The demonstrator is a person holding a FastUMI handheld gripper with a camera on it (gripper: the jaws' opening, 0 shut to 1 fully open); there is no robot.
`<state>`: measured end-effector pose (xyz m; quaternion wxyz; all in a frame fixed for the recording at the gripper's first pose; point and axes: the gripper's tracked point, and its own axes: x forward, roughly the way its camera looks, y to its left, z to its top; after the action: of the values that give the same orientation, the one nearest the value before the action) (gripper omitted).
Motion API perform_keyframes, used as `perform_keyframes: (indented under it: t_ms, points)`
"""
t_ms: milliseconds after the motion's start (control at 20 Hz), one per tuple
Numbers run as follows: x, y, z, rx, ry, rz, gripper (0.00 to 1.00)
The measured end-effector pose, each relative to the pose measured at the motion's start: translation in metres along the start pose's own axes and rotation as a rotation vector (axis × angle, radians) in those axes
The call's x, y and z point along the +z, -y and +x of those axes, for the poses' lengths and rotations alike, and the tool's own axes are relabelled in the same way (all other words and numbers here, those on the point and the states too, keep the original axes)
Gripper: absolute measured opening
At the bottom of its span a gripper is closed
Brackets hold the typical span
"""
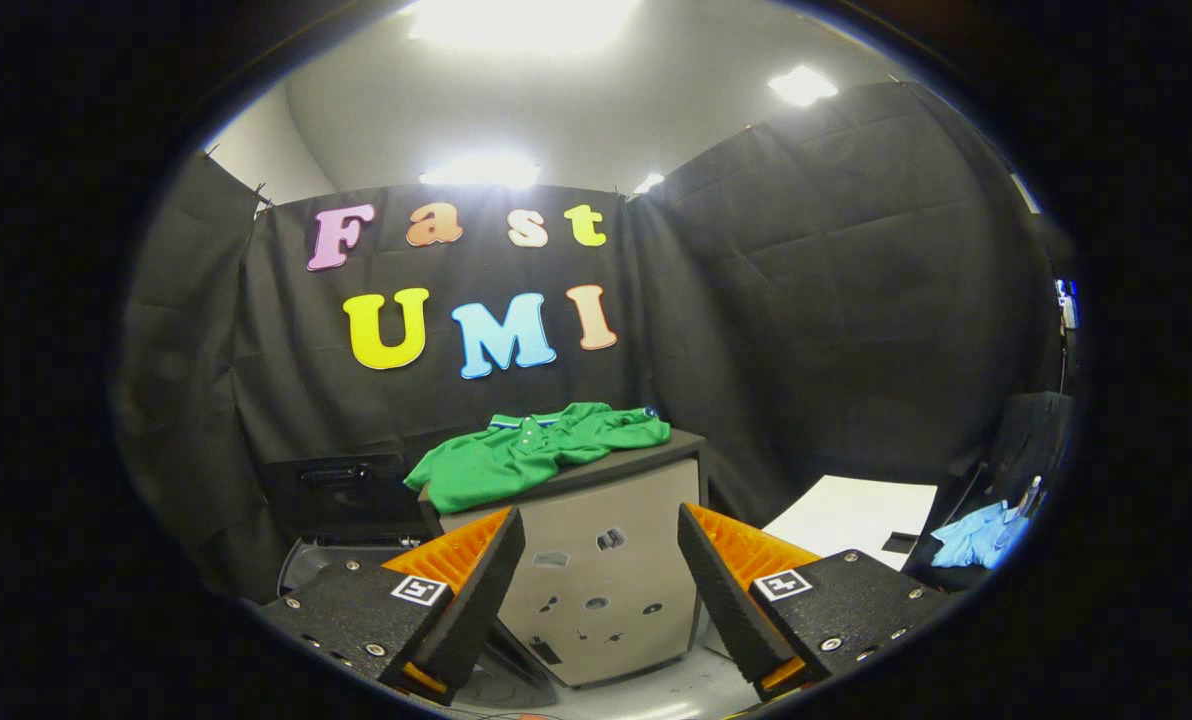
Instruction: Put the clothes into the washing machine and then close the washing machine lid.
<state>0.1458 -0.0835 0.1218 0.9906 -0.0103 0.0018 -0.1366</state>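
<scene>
1. The washer (606, 560), a pale box with a dark top, stands beyond the tongs, in front of the black wall.
2. A white table (851, 515) is to the right of the washer.
3. A green shirt (536, 450) lies crumpled on the washer's top, draping over its left front corner.
4. A blue cloth (976, 535) lies further right of the washer, past the table.
5. The tongs (601, 570) are released, spread wide, holding nothing, short of the washer.

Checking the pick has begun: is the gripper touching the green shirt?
Apart. Gripper view: the open gripper sits well short of the green shirt atop the washing machine.
</scene>
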Motion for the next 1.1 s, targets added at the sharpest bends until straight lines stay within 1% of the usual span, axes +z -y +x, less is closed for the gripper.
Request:
perform_keyframes:
  t_ms: [100, 350, 500, 600, 750, 900, 1100]
  points:
    - [0.015, -0.002, 0.040, 0.015, -0.018, -0.013, 0.96]
    - [0.040, -0.026, 0.140, 0.123, -0.075, -0.057, 0.95]
    - [0.031, -0.040, 0.198, 0.172, -0.167, -0.090, 0.96]
    - [0.018, -0.052, 0.231, 0.211, -0.238, -0.138, 0.95]
    - [0.001, -0.074, 0.272, 0.273, -0.345, -0.152, 0.96]
    - [-0.011, -0.097, 0.297, 0.331, -0.416, -0.140, 0.96]
    - [-0.031, -0.101, 0.317, 0.337, -0.525, -0.127, 0.96]
